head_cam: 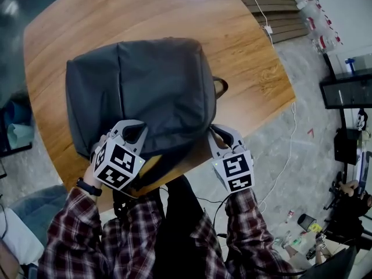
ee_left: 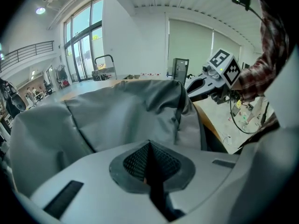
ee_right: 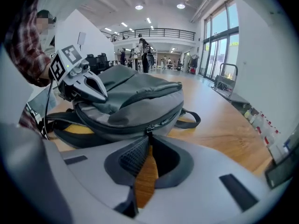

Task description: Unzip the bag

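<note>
A grey backpack point(head_cam: 139, 89) lies flat on the round wooden table point(head_cam: 256, 68). My left gripper point(head_cam: 138, 131) rests on the bag's near edge, its jaws shut on a fold of grey fabric point(ee_left: 140, 111); in the right gripper view the left gripper point(ee_right: 96, 91) pinches the bag's top panel. At the bag's near right corner is my right gripper point(head_cam: 216, 131). In its own view the right gripper point(ee_right: 148, 136) has its tips closed on the zipper pull point(ee_right: 148, 129), and the dark zipper line point(ee_right: 163, 120) runs along the bag's side.
The bag's carry handle point(head_cam: 221, 86) lies on the wood at its right. Dark shoulder straps point(ee_right: 65, 122) trail toward the table's near edge. A white cable point(head_cam: 288, 150) crosses the floor at right, with bottles point(head_cam: 317, 16) and a dark monitor point(head_cam: 349, 89) beyond.
</note>
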The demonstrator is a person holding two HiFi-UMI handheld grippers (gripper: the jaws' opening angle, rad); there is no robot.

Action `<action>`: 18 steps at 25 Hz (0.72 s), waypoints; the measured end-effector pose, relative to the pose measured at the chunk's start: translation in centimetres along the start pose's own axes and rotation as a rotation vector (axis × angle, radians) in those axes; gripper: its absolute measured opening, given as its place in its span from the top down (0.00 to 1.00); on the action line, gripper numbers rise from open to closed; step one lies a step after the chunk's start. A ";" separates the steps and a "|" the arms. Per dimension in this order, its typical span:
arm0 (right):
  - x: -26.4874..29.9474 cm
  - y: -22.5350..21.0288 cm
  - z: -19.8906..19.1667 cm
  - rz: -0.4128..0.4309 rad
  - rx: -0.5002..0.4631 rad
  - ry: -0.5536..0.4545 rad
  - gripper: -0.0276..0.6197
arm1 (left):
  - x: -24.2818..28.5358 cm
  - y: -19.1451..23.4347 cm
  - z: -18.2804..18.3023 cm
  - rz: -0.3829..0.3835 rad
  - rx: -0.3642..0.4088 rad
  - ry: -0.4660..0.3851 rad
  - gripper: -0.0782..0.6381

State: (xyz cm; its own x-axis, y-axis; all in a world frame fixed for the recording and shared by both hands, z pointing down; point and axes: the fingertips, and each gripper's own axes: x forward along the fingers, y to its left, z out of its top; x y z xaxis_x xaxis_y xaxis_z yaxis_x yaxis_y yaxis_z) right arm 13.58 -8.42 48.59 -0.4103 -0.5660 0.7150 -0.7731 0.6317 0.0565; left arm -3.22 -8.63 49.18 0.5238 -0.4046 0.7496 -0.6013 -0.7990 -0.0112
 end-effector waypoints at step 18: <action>-1.5 -0.6 0.0 -0.018 0.048 -0.060 0.90 | 0.2 -0.2 -0.2 0.005 -0.003 0.011 0.88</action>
State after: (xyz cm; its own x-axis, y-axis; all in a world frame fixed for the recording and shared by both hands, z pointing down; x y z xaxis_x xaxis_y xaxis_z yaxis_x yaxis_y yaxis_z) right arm 14.69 -7.90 47.48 -0.4228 -0.6087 0.6713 -0.8025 0.5956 0.0347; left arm -3.12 -8.47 49.48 0.5140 -0.4035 0.7570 -0.6055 -0.7957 -0.0130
